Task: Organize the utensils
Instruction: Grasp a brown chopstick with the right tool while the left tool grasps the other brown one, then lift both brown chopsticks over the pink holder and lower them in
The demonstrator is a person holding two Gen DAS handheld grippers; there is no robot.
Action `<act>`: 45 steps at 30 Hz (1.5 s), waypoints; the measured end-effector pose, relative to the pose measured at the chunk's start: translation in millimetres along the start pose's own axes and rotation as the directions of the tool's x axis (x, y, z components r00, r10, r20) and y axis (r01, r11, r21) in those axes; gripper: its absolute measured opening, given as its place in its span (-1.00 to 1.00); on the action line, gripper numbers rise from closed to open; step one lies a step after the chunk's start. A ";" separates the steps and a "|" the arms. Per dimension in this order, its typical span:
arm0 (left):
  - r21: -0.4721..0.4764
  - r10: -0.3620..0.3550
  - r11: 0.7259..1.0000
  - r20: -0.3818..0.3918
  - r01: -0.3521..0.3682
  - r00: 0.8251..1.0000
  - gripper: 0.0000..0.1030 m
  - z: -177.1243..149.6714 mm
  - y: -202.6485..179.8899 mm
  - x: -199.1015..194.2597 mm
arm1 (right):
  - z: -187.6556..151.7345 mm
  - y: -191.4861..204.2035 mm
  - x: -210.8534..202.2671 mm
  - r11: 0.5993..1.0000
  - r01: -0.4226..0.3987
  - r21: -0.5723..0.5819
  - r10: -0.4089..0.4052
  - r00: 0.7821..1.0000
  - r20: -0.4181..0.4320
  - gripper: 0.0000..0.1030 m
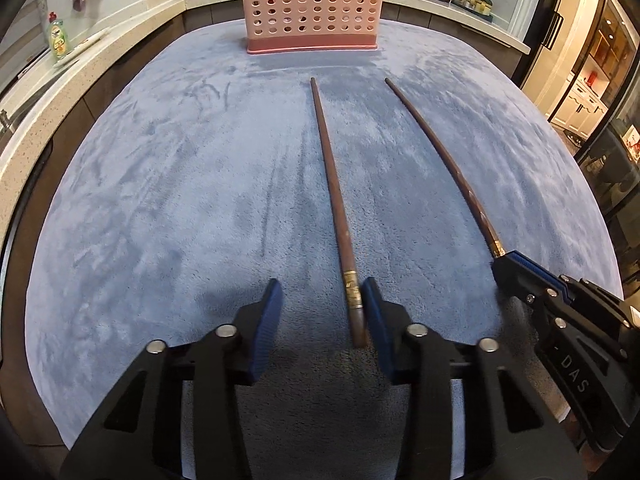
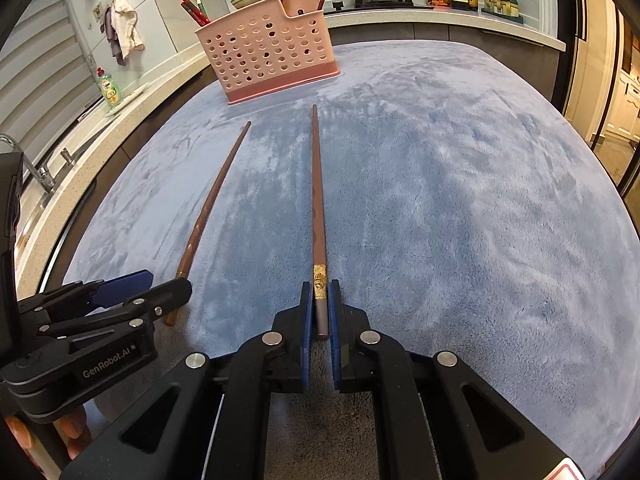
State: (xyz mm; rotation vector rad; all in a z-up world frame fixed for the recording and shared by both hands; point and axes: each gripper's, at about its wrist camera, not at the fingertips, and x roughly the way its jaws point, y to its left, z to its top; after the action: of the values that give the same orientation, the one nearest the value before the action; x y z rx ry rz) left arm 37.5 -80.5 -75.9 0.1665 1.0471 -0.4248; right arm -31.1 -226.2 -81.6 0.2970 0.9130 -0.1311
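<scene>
On the left, the left gripper (image 1: 322,312) has its jaws spread around the thick end of one brown chopstick (image 1: 328,168); the right pad touches it, the left pad stands clear, so it is not yet pinched. To the right, the right gripper (image 2: 320,308) has its jaws pinching the second chopstick (image 2: 318,200) at its gold band. Both sticks lie along the blue cloth of the tabletop (image 1: 160,200), tips pointing to the far pink basket (image 2: 264,52), which already holds several utensils. By my reading, these two are left to carry over.
</scene>
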 end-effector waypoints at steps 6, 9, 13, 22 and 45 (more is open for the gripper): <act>0.013 -0.027 1.000 -0.004 0.027 1.000 -0.85 -0.2 -2.0 -1.8 | 0.2 -0.1 -0.4 1.000 -0.001 0.001 0.001 1.000 0.000 -0.86; 0.008 -0.037 0.999 -0.002 0.037 0.999 -0.85 0.3 -0.8 -4.1 | 0.1 1.0 -2.4 1.000 -0.002 0.000 0.002 1.000 0.004 -0.86; 0.002 -0.038 0.999 0.010 0.038 0.999 -0.87 2.4 1.2 -10.1 | 2.4 4.1 -10.2 1.000 -0.007 -0.007 0.007 1.000 0.019 -0.86; -0.004 -0.022 1.000 0.096 0.023 0.995 -0.87 20.5 6.0 -42.8 | 31.6 11.4 -48.1 0.999 -0.027 -0.021 0.029 0.992 0.121 -0.86; -0.024 -0.025 0.999 0.347 0.035 0.937 -0.87 126.1 21.2 -121.4 | 147.4 20.5 -94.4 0.997 -0.048 -0.054 0.065 0.931 0.360 -0.86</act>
State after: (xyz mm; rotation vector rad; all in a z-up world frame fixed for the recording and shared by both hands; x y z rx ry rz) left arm 95.5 -71.5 90.3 0.0456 0.7077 -0.4473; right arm 28.3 -253.4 82.1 0.2470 0.5389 -0.1077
